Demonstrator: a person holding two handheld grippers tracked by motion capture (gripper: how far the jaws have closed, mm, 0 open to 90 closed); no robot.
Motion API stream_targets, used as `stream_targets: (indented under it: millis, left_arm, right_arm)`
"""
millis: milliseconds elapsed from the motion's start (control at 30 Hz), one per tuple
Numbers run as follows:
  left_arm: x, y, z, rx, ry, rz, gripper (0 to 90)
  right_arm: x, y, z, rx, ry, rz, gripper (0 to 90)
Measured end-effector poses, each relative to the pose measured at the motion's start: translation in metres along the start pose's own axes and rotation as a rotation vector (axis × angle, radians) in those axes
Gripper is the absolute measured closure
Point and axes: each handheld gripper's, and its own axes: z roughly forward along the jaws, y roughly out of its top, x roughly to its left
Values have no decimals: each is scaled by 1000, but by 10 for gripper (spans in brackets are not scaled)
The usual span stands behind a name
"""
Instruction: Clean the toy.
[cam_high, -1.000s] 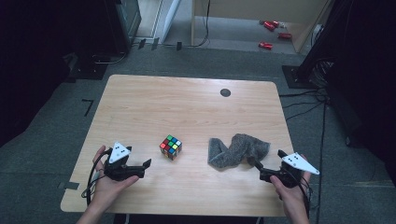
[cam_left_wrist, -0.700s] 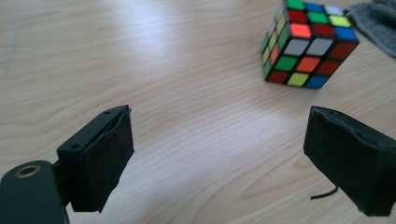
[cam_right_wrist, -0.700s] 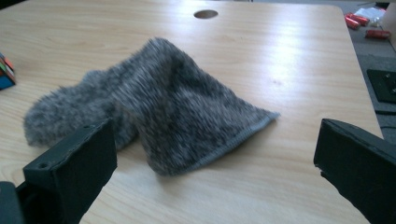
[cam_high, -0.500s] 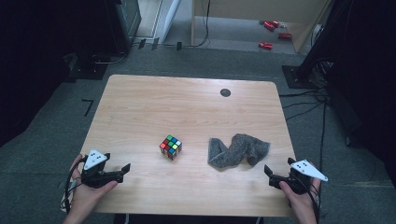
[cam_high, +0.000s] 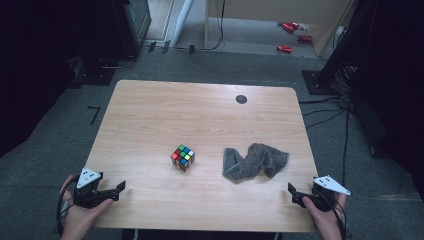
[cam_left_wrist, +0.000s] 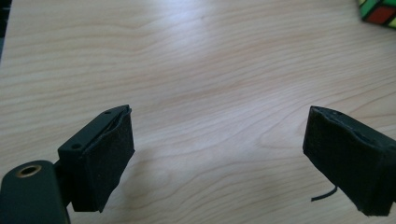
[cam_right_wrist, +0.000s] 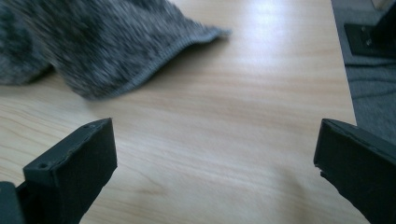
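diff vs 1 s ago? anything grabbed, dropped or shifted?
Both grippers pulled back toward the person and outward: the left gripper now sits at the near left corner of the wooden table, the right gripper at the near right edge. Both are open and empty; nothing was taken or let go. The multicoloured puzzle cube and the crumpled grey cloth stayed where they were.
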Motion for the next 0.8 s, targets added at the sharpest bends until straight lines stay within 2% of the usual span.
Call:
stream_targets:
  millis: [67,133,233,333,467,800]
  left_arm:
    - [1,-2,2,17,8,-2,96]
    - [-1,-1,3,19,20,12,97]
    - [-4,-3,8,60,45,23,97]
    - [-7,-4,9,63,62,49,98]
    - [-8,-5,9,53,64,47,97]
    - [-7,-3,11,53,72,38,98]
  right_arm:
    - [-1,0,-1,-8,-32,-8,0]
    - [-2,0,0,14,-50,1,0]
    - [-2,-1,1,45,-74,-14,38]
    - [0,-1,4,90,-80,-52,54]
    - [-1,-1,4,114,-67,-13,50]
    - [-1,-2,4,115,-74,-7,50]
